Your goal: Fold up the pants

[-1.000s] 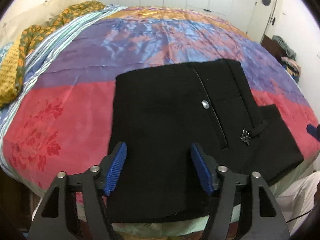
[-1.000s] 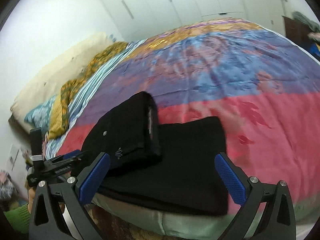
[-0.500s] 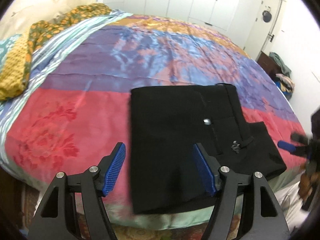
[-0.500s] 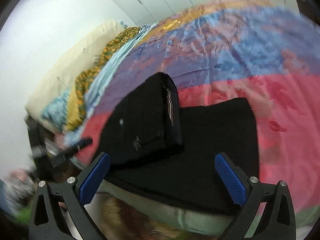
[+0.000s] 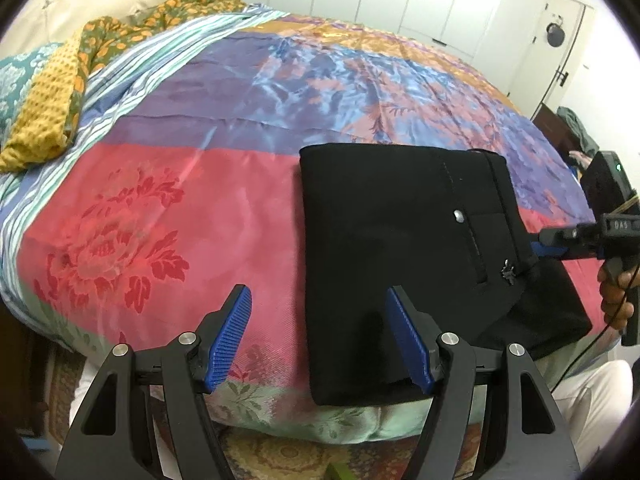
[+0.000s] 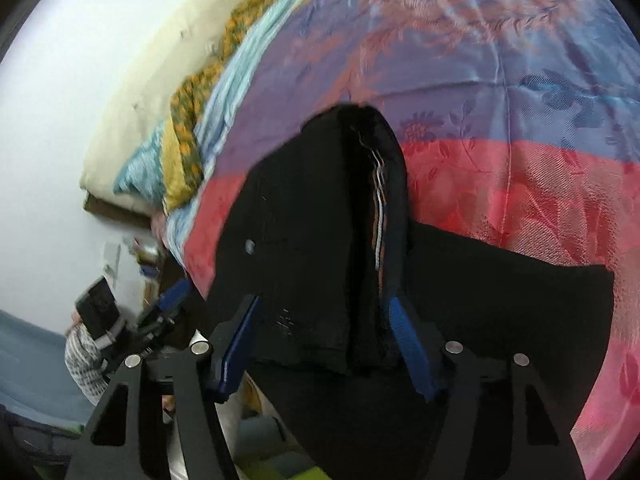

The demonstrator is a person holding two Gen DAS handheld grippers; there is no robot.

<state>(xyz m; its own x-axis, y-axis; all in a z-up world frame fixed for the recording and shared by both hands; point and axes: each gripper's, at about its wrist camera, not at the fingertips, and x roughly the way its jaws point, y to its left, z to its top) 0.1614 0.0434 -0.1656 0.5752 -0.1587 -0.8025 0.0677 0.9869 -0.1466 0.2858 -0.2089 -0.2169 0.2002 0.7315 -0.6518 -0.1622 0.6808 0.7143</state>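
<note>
- Two grippers noted. The left gripper hangs wide open and empty over the near edge of the pants, clear of the fold.
- The right gripper straddles the waistband end, jaws partly closed; grip unconfirmed, likely positioned for adjusting.
- Pants lie folded at the bedspread's near edge.

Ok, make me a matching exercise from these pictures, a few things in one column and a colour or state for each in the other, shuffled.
Things:
1. pants
2. knit blanket
3. left hand-held gripper
4. pillow

Colours or states:
a. cream
b. open, holding nothing
c. black, folded
d. mustard yellow

Pairs: 1-c, 2-d, 3-b, 4-a
</note>
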